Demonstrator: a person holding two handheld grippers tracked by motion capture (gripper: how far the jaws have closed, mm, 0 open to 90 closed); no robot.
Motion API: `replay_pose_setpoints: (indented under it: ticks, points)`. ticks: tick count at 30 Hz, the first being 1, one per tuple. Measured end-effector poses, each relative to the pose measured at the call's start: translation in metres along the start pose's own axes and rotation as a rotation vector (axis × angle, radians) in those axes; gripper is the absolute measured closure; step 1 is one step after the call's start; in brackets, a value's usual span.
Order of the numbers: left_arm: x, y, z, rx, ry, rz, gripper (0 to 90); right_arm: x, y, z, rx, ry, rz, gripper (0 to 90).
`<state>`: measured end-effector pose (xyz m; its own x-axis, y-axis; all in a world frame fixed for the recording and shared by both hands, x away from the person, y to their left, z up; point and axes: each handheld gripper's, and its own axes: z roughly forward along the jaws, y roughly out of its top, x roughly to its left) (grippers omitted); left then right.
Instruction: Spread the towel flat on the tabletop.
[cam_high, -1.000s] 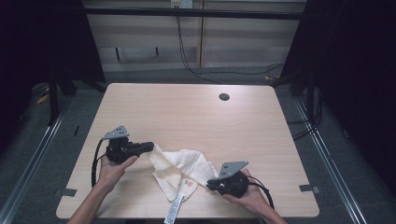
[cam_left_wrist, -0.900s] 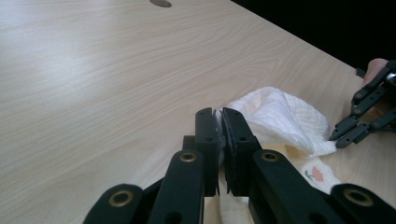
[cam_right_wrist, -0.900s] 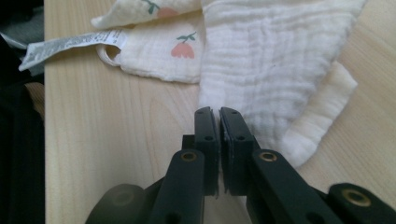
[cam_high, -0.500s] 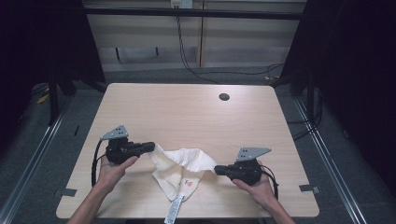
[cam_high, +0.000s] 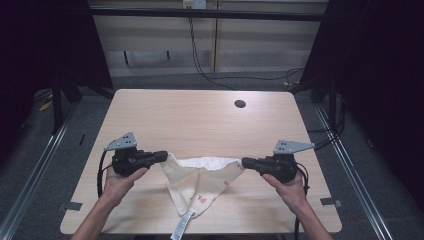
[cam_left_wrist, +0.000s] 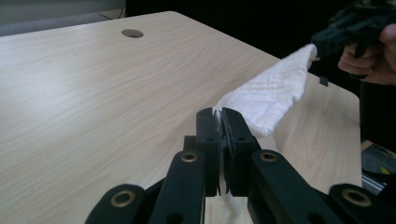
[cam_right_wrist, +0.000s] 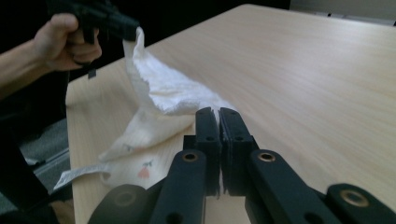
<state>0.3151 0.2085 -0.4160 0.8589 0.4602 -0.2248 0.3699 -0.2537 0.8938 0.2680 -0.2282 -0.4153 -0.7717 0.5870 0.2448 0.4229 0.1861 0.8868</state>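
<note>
The cream cloth (cam_high: 200, 177) hangs stretched between the 2 grippers above the near half of the desk (cam_high: 200, 115), its top edge pulled nearly taut and its lower part drooping in a V whose point, bearing a small printed motif and a long white label (cam_high: 181, 227), rests on the desk toward the near edge. The likeliest trouble from here is a corner slipping free: each gripper has hold of only a thin bit of fabric at the very tip, so further pulling apart could drag the cloth out of 1 grip and drop that side back onto the desk in a heap. Uneven lifting could also leave the cloth skewed, and the label, trailing past the near edge, might catch there. The left gripper (cam_left_wrist: 222, 122) has its fingers (cam_left_wrist: 208, 140) pressed together on a corner of the cloth, with just a sliver of white fabric between them; in the high view it sits left of the cloth (cam_high: 161, 156). The right gripper (cam_right_wrist: 219, 120) is likewise clamped tight on the opposite corner, its fingers (cam_right_wrist: 233, 140) pinching the fabric edge, and stands right of the cloth (cam_high: 246, 162).
</note>
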Motion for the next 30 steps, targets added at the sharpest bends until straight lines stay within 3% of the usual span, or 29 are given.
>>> replay_pose_setpoints:
  ticks: [4, 10, 19, 23, 30]
  points:
    - [-0.002, 0.005, -0.005, -0.024, -0.007, 0.003, 86.8, -0.004, 0.011, -0.007, -0.011, -0.024, -0.007, 87.3]
    - [-0.002, 0.009, -0.016, -0.041, 0.034, 0.019, 86.8, -0.007, 0.035, -0.019, -0.043, -0.042, -0.018, 87.5]
    - [-0.008, 0.026, -0.032, -0.101, 0.04, 0.044, 87.0, 0.0, 0.061, -0.02, -0.084, -0.017, -0.053, 87.4]
    - [-0.013, 0.04, -0.04, -0.122, 0.033, 0.075, 87.0, -0.001, 0.076, -0.029, -0.118, -0.03, -0.067, 87.4]
    - [-0.02, 0.057, -0.049, -0.15, 0.036, 0.117, 87.0, 0.001, 0.095, -0.045, -0.132, -0.052, -0.096, 87.4]
